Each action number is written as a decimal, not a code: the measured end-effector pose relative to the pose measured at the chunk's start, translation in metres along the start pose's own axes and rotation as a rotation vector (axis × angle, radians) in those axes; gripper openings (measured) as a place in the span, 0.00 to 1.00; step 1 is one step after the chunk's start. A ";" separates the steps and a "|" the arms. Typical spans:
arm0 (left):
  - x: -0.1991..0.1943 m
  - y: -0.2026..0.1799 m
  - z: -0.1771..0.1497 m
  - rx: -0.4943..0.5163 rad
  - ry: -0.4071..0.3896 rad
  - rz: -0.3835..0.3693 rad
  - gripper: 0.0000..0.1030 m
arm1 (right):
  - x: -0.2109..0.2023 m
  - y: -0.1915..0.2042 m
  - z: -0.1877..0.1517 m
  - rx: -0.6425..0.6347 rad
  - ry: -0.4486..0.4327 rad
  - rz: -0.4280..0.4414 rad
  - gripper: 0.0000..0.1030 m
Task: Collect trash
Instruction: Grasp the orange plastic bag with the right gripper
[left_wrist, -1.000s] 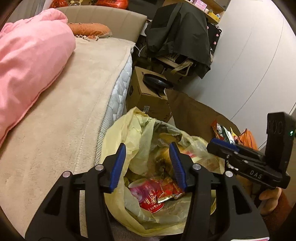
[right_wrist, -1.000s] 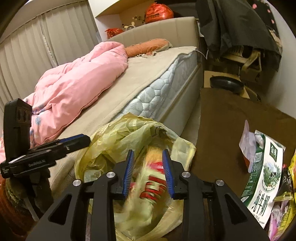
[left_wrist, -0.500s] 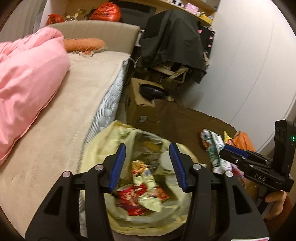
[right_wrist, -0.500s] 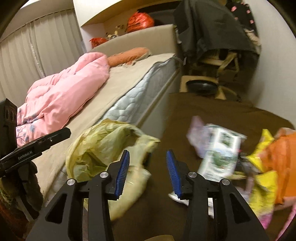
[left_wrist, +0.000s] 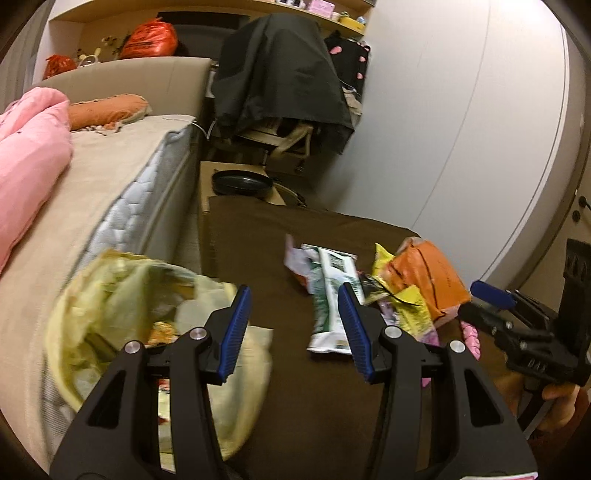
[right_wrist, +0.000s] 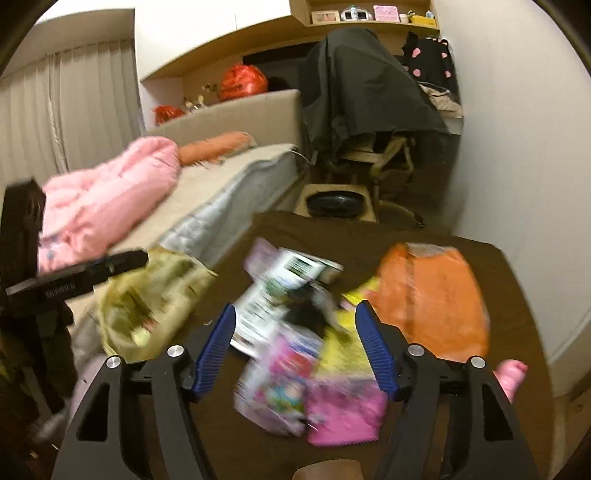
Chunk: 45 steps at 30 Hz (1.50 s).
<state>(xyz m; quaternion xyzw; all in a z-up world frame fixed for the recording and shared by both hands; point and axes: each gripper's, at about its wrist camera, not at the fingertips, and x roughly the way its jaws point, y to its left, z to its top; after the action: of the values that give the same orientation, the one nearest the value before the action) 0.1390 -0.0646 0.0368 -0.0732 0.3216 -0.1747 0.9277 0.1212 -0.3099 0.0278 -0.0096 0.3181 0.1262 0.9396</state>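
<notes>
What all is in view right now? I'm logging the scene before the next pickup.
trash bag: 1, yellow, open, between bed and table, wrappers inside
table: 1, dark brown cover
milk carton: 1, green and white, lying flat on table
orange bag: 1, on table, right side
wrappers: several, pink and yellow, blurred, near edge of table
bed: 1, beige, left
pink duvet: 1, on bed
orange pillow: 1, at headboard
cardboard box: 1, black round object on top
chair: 1, draped in black cloth
left gripper: open, empty
right gripper: open, over wrappers
</notes>
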 end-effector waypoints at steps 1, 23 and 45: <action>0.004 -0.008 -0.001 0.009 0.006 -0.002 0.45 | -0.002 -0.003 -0.004 -0.008 0.004 -0.016 0.61; 0.059 -0.046 -0.020 0.078 0.097 -0.045 0.55 | -0.003 -0.071 -0.039 0.072 0.033 -0.218 0.61; 0.123 -0.004 0.006 -0.050 0.204 -0.044 0.52 | 0.100 -0.104 0.008 0.049 0.171 -0.119 0.61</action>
<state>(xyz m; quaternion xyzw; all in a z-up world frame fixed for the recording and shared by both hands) 0.2315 -0.1136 -0.0280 -0.0854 0.4171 -0.1934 0.8839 0.2278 -0.3870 -0.0322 -0.0162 0.3989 0.0609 0.9148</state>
